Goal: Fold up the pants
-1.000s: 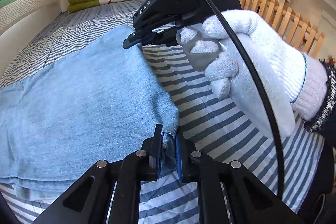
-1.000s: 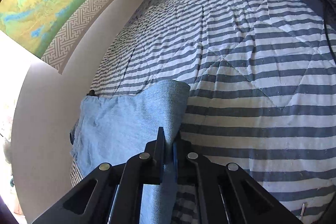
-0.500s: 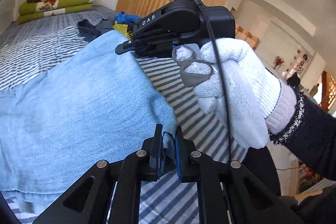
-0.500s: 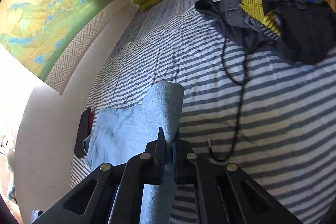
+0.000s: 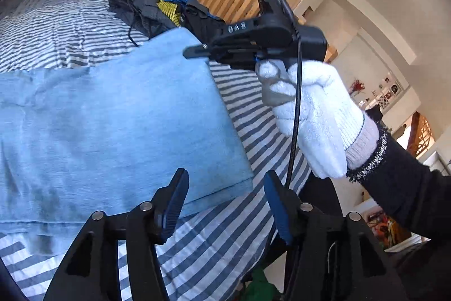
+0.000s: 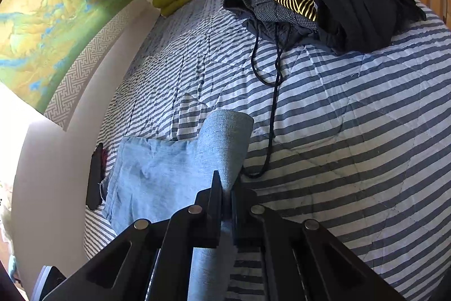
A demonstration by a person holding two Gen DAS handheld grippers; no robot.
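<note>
The left gripper (image 5: 225, 205), clamped on the pants' (image 5: 118, 126) corner a moment ago, now has its jaws opening, and the denim lies free on the striped bed (image 5: 214, 250). That end of the fold looks placed. The right gripper (image 6: 225, 202) stays pinched on a raised fold. Its fingertips are hidden by cloth; the far clothes pile (image 6: 332, 7) is a tangle.

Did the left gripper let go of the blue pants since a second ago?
Yes. The left gripper pinched the pants corner before; now its jaws are opening and have drawn back off it, and the corner lies on the striped quilt.
</note>
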